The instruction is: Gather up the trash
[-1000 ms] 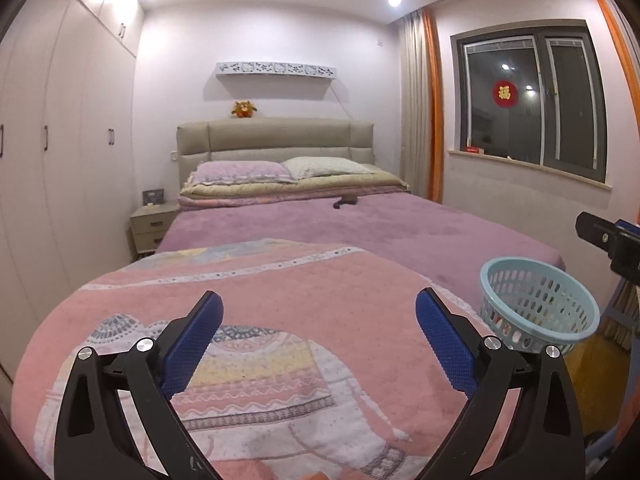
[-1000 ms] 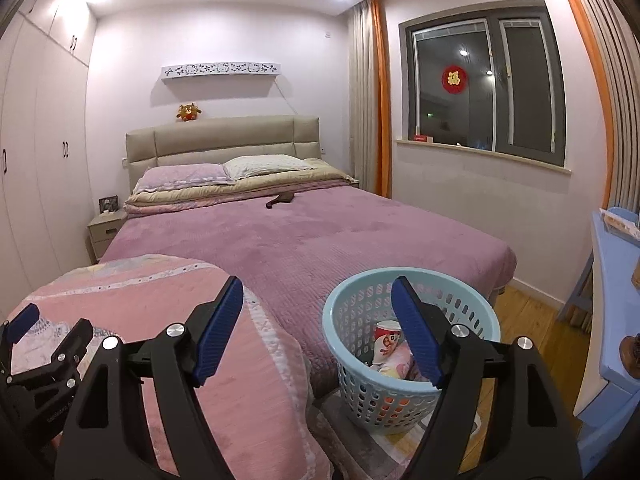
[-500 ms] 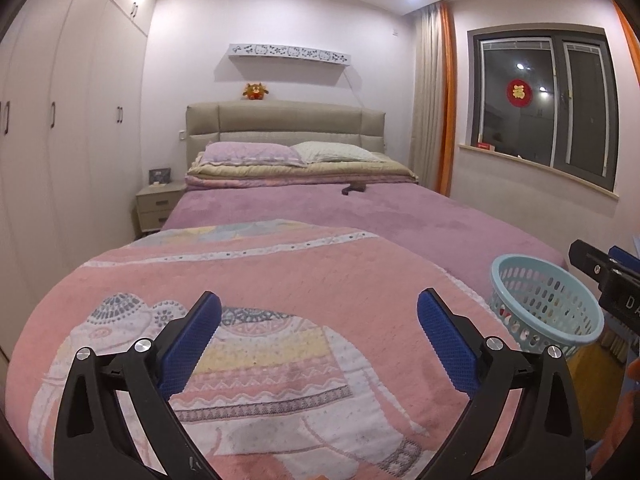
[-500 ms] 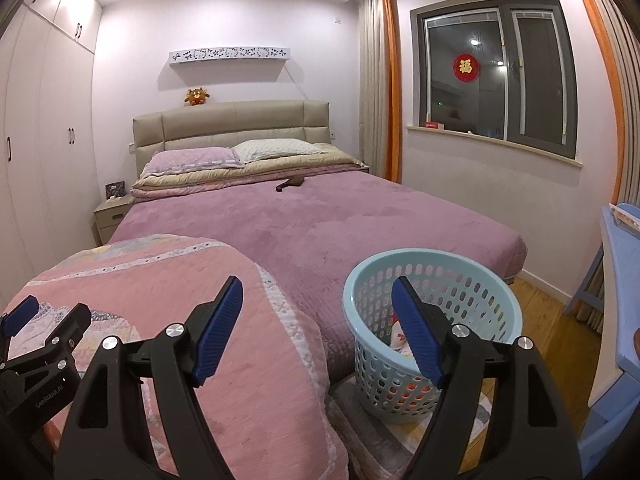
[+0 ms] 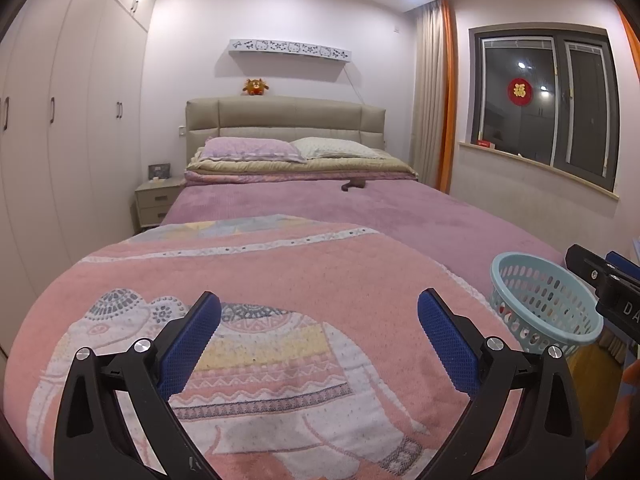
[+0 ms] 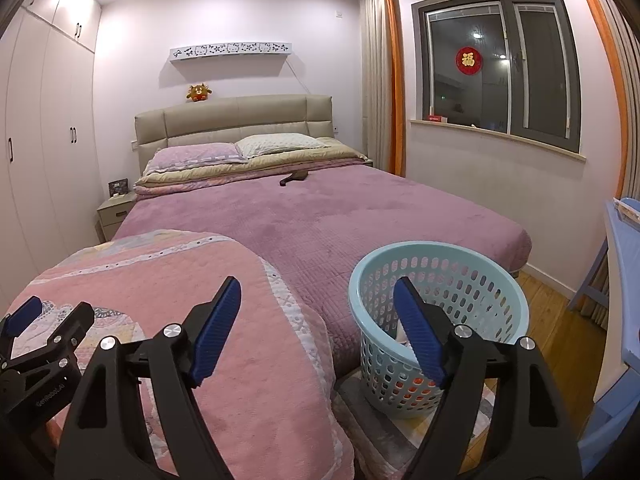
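A light blue perforated basket stands on the floor beside the bed's right side; it also shows in the left wrist view. Something white and orange shows through its wall near the bottom. My right gripper is open and empty, above the gap between the bed and the basket. My left gripper is open and empty over the pink elephant blanket. A small dark object lies on the purple bedspread near the pillows, far from both grippers.
The bed fills the middle. White wardrobes line the left wall, with a nightstand beside them. A blue table and chair stand at the right. A window is on the right wall. Wooden floor lies beyond the basket.
Both grippers have pulled back and tilted up a little. The basket sits lower and farther in both views, and its contents are now mostly hidden. Both grippers stay open.
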